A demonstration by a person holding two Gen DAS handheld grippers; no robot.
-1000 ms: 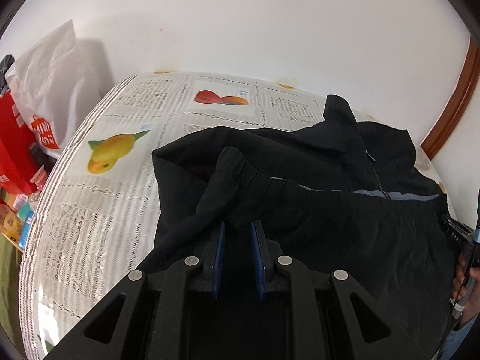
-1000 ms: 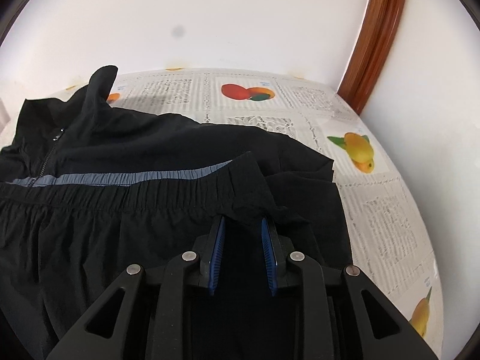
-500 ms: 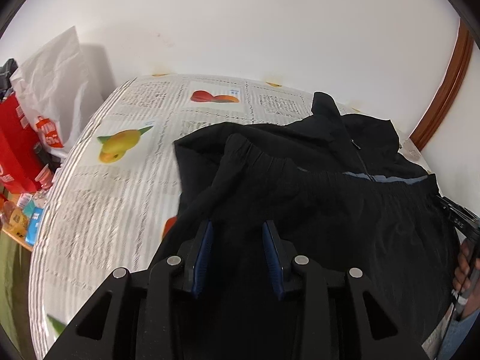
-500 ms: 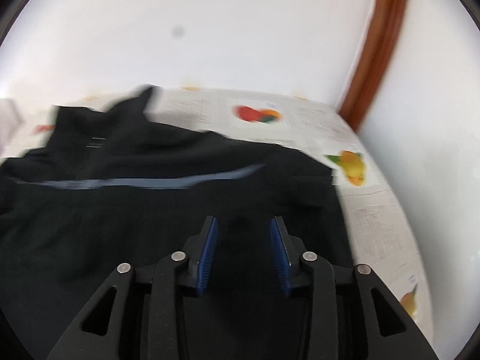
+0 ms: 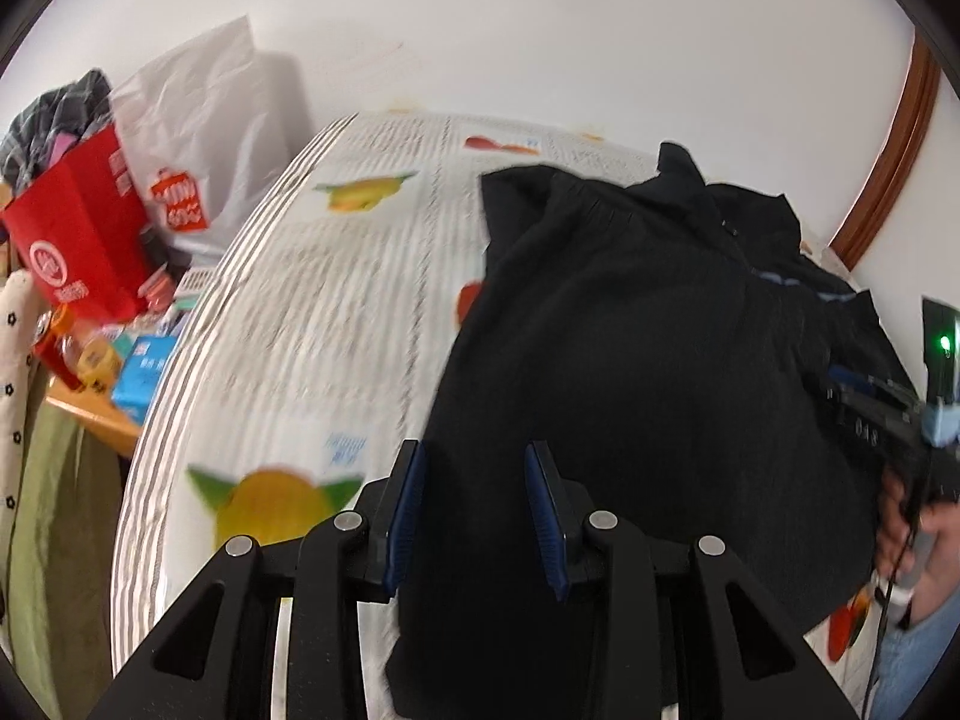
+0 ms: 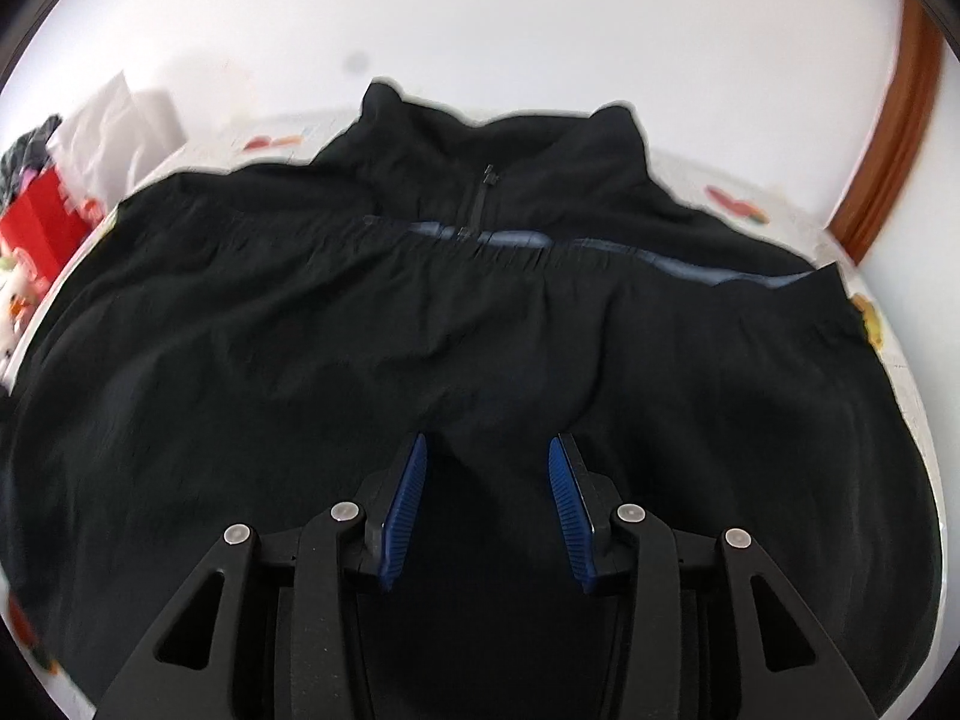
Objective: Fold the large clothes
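- The black jacket (image 6: 480, 330) lies folded on the fruit-print tablecloth (image 5: 312, 312), collar toward the far wall, long axis across the table, reaching its near edge.
- Left gripper (image 5: 474, 504) and right gripper (image 6: 486, 498): jaws apart, just opened, gripping nothing.
- White wall (image 5: 540, 30); red bag (image 5: 78, 234) beyond the table's left edge.

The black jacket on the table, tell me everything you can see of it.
The black jacket looks like thin, crinkly woven cloth. It has a stand-up collar, a short front zipper and a grey-blue band beside a gathered elastic hem. Its lower part is folded up over the chest, so the hem lies just below the zipper. It lies spread on the fruit-print tablecloth. No gripper pad presses on it.
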